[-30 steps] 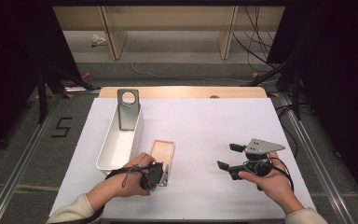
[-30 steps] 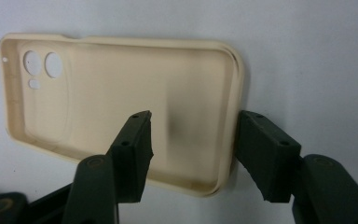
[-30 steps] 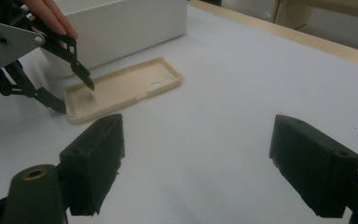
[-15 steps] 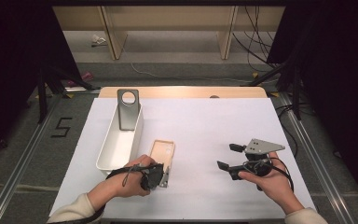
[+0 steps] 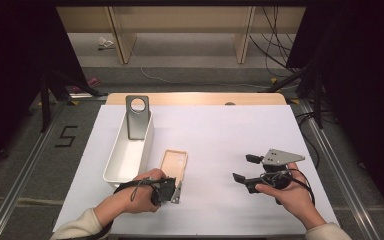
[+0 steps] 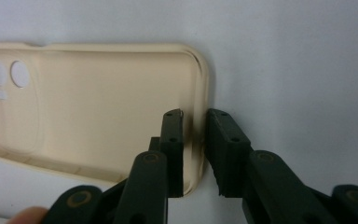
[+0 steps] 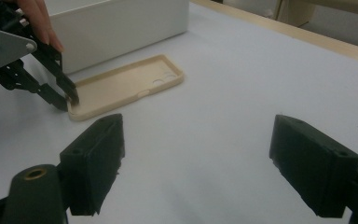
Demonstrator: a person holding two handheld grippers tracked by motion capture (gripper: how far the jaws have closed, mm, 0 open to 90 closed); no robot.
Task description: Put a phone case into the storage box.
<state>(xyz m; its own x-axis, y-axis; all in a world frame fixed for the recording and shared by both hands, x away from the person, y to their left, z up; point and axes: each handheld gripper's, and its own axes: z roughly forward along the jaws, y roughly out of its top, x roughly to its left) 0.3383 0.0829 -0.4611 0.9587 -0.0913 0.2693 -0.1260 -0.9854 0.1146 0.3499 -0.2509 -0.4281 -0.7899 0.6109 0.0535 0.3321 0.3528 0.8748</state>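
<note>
Grip on the beige soft-plastic phone case is what I have in hand: my left gripper has just been closing its jaws, and they now stand narrow astride the case's short end wall, one pad inside the shell, one outside. Whether the pads already pinch the wall I cannot tell; a sliver of gap seems to remain on the outer side. I take the end wall because the case lies open side up, flat on the white tabletop, and the thin raised rim is the only part that offers a bite.

Relative to the case, the long white rectangular plastic bin sits just beside it, touching or nearly so, with a grey metal plate with a round hole leaning upright at the bin's far end. My right gripper waits well apart from the case, jaws wide and empty, held off the work.

Count: one case, one bin, one plate, two grippers
</note>
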